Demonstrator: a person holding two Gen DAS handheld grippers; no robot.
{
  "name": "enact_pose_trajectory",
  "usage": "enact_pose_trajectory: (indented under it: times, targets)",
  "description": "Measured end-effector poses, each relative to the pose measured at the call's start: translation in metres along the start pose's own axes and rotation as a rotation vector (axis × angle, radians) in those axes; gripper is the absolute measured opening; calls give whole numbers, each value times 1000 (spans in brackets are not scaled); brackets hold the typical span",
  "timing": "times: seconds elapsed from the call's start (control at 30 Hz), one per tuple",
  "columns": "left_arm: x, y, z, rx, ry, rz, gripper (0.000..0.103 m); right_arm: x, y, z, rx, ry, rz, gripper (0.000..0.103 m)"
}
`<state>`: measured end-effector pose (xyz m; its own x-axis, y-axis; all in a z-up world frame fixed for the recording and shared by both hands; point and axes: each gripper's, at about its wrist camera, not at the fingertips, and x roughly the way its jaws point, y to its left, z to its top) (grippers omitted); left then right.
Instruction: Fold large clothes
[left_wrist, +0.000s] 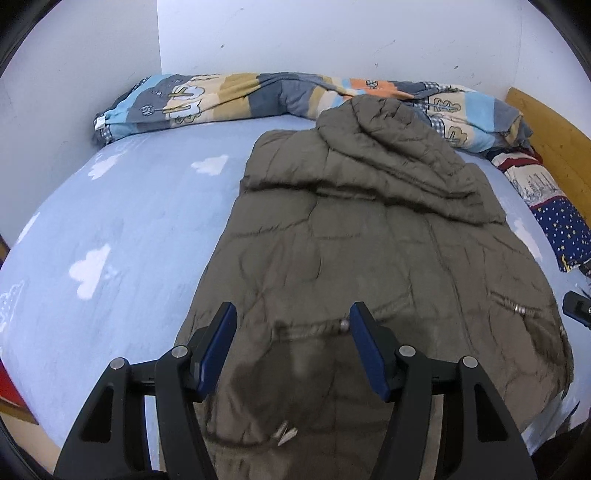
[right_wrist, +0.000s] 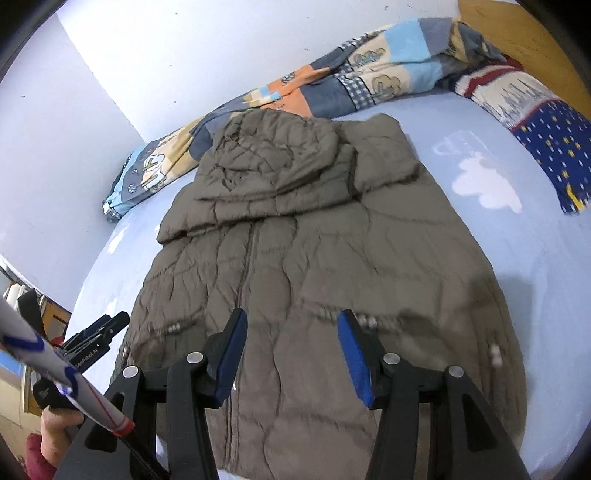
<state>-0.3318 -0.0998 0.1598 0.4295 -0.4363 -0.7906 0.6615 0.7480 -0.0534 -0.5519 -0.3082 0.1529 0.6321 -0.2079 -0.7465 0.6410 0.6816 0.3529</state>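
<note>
Olive quilted hooded jacket (left_wrist: 369, 266) lies flat on the blue cloud-print bedsheet (left_wrist: 110, 229), hood at the far end against the patchwork blanket (left_wrist: 207, 99). Left gripper (left_wrist: 291, 328) hangs over the near hem, jaws spread, nothing between them. Right gripper (right_wrist: 291, 332), likewise spread, grips nothing.

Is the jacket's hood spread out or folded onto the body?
Folded onto the body. The hood lies bunched over the chest of the jacket, above the zipper, and the sides look tucked in.
</note>
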Motion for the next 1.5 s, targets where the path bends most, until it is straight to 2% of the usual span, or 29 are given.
enact_pose_trajectory:
  times: [0.17,0.3,0.5,0.67,0.73,0.83,0.97,1.03,1.27,1.4,1.5]
  targets:
    - [3,-2,-5,5,15,-12,63,3,-14,-17,21,40,-4,55]
    - [12,0,-8,1,44,7,63,10,-26,-22,32,60,-50,55]
    - [15,30,-15,-110,85,-41,63,7,-59,-29,116,57,-47,55]
    - [14,50,-21,-162,94,-42,63,2,-86,-39,173,55,-45,55]
    - [13,52,-25,-155,84,-42,63,-1,-89,-44,172,53,-53,55]
    - [20,43,-38,-92,95,-25,63,-5,-91,-51,165,40,-47,55]
    - [25,26,-51,44,86,57,67,4,-89,-68,114,64,-76,55]
    - [27,22,-52,73,78,72,68,9,-86,-74,88,77,-97,56]
    - [31,20,-52,64,68,92,69,16,-77,-80,-7,76,-141,63]
    - [21,25,-58,48,49,71,69,13,-72,-81,-46,64,-150,63]
    - [15,35,-65,17,47,42,69,-1,-74,-81,-42,26,-123,63]
